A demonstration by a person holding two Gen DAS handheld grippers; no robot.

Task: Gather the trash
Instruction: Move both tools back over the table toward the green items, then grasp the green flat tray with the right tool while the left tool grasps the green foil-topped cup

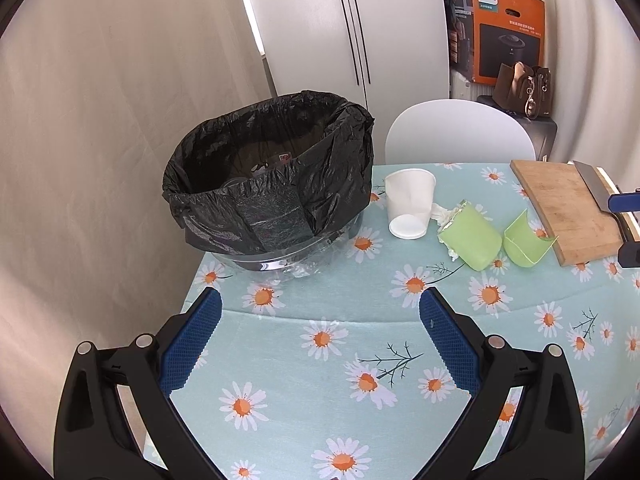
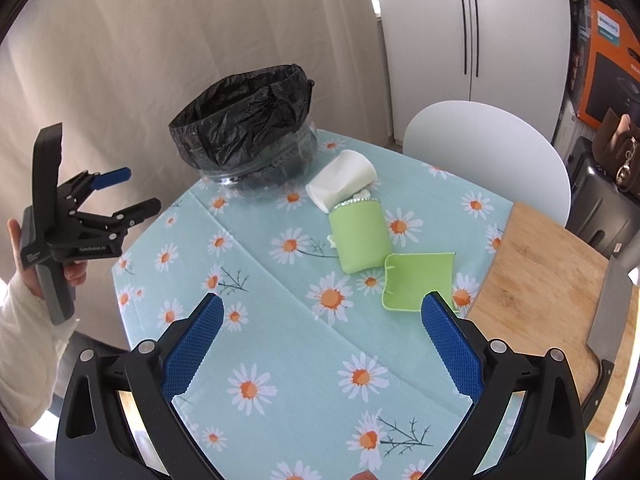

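We hold the left gripper (image 1: pixel 320 300) and the right gripper (image 2: pixel 322 306) with jaws wide, both empty. Mid-frame lie the paper cup (image 1: pixel 409 202) and green carton (image 1: pixel 471 238), right of the bag-lined bin (image 1: pixel 268 176).

Left wrist view faces bin (image 1: pixel 268 172) near; right wrist view higher, rightward; both share tablecloth (image 2: pixel 280 320)

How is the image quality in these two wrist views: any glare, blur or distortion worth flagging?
Left wrist view: sharp, strong fisheye bending of the fridge, dark vignette in the corners, glare on the clear bin under its black bag. Right wrist view: equally sharp, the same curvature and vignette, bright daylight through the curtain, soft shadows beside the paper cup and green cup.
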